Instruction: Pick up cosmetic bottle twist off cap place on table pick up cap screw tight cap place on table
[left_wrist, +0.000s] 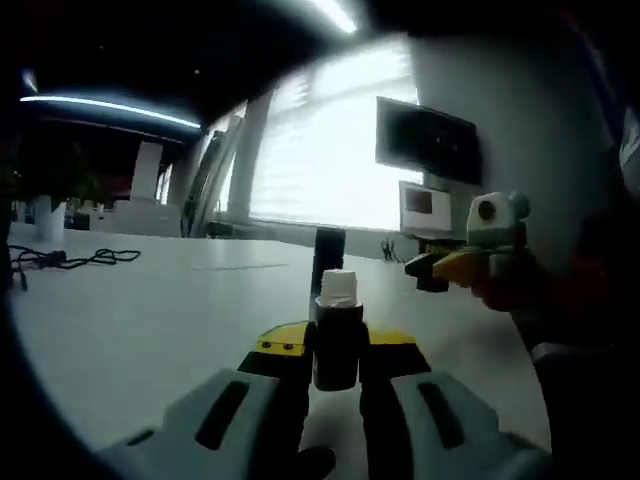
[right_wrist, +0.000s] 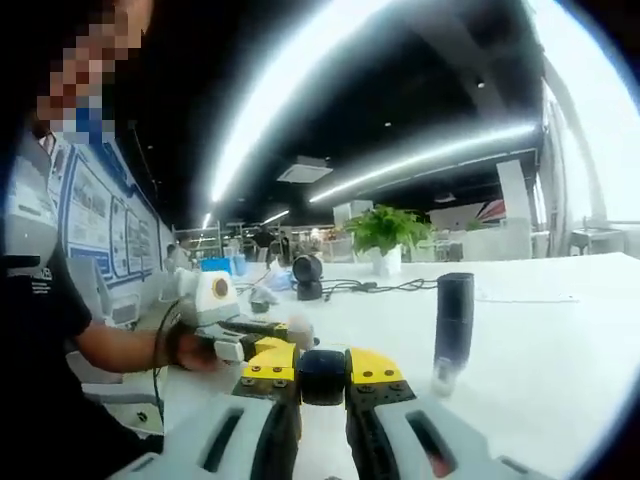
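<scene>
- Left tool (left_wrist: 337, 352): its 2 jaws are closed against the sides of the bottle (left_wrist: 337, 345), which stands upright between them.
- Bottle: dark body with a bare white neck on top; no cap is on it. In the left gripper view it is held above the white desk (left_wrist: 150, 310).
- Right tool (right_wrist: 322, 377): its 2 jaws are pressed onto a small dark round cap (right_wrist: 322, 376), gripped at the yellow tips.
- In the left gripper view the right tool (left_wrist: 432, 268) sits to the right of the bottle and a little above its neck, well apart from it.
- In the right gripper view the left tool (right_wrist: 262, 340) is to the left of the cap, with a hand (right_wrist: 195, 350) behind it.
- A dark upright cylinder (right_wrist: 453, 322) stands on the desk, to the right of the cap.
- A black cable (left_wrist: 70, 259) lies on the desk far left of the bottle.
- A potted plant (right_wrist: 384, 237) stands at the desk's far side, beyond the cap.
</scene>
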